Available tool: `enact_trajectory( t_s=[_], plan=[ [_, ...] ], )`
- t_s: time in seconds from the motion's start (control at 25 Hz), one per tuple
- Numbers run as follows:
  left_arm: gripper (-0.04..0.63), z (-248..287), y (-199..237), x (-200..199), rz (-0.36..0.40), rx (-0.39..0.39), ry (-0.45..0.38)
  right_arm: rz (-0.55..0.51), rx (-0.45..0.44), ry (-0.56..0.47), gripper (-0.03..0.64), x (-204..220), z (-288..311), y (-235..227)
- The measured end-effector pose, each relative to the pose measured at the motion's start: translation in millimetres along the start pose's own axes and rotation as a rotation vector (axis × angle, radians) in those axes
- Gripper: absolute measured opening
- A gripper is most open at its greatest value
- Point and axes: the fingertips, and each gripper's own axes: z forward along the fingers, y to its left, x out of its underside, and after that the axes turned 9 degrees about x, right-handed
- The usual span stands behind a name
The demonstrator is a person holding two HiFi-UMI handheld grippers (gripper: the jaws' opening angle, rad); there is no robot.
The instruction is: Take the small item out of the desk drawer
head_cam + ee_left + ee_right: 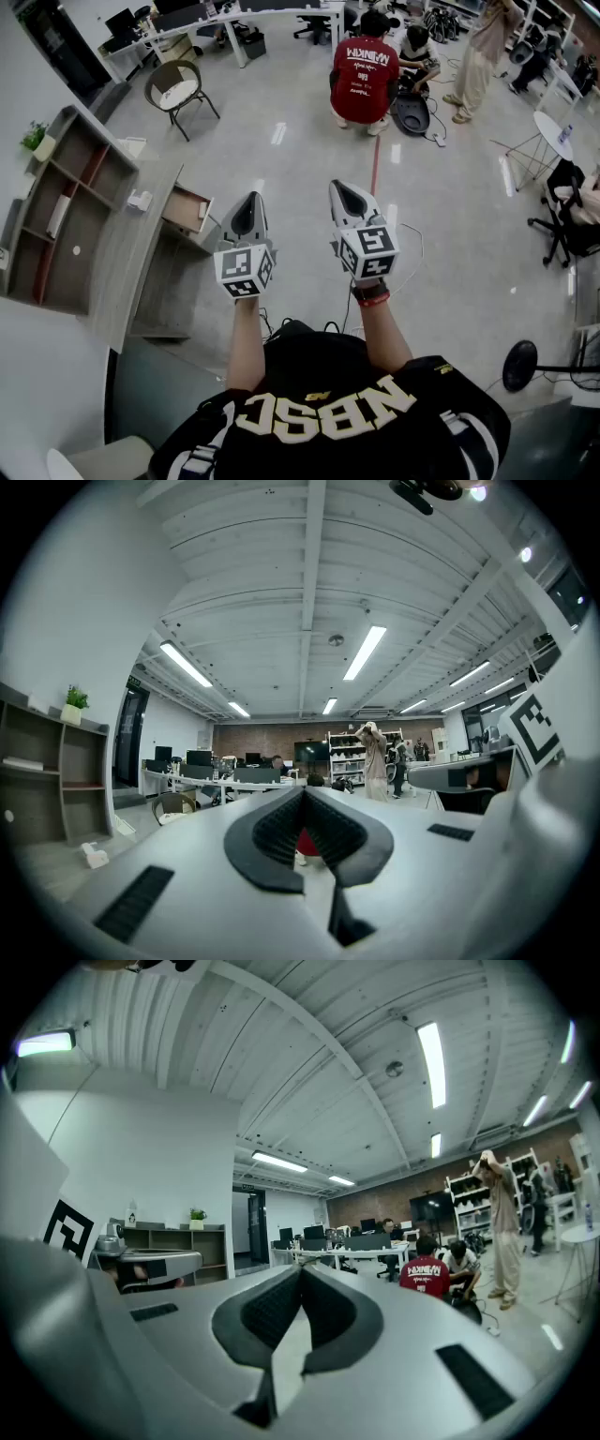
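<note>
The grey desk (pixel 131 272) stands at the left, and its drawer (pixel 185 208) is pulled open, showing a tan inside. I cannot make out any item in it. I hold both grippers out in front of me, right of the desk and clear of it. The left gripper (pixel 251 199) is shut with nothing between its pads (pixel 303 794). Beside it, the right gripper (pixel 345 187) is also shut and empty (pixel 300 1274). Both point up and away across the room.
A small white object (pixel 139 200) lies on the desk top, with an open shelf unit (pixel 66 216) beyond it. A chair (pixel 178 89) stands farther off. A person in a red shirt (pixel 366 80) crouches ahead among others. An office chair (pixel 570 225) and a fan base (pixel 518 366) are at the right.
</note>
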Motion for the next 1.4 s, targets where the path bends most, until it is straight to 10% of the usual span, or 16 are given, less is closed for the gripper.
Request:
enact_trajectory(
  t_s=[0.56,1.4],
  plan=[
    [0.009,19,-14,52,-0.003,0.041,0.118,0.048,-0.033,0.118,0.008,54,21,-7],
    [0.009,100,169,49,-0.067,-0.05,0.007,-0.038,-0.161,0.118,0.008,36,210,76]
  ],
)
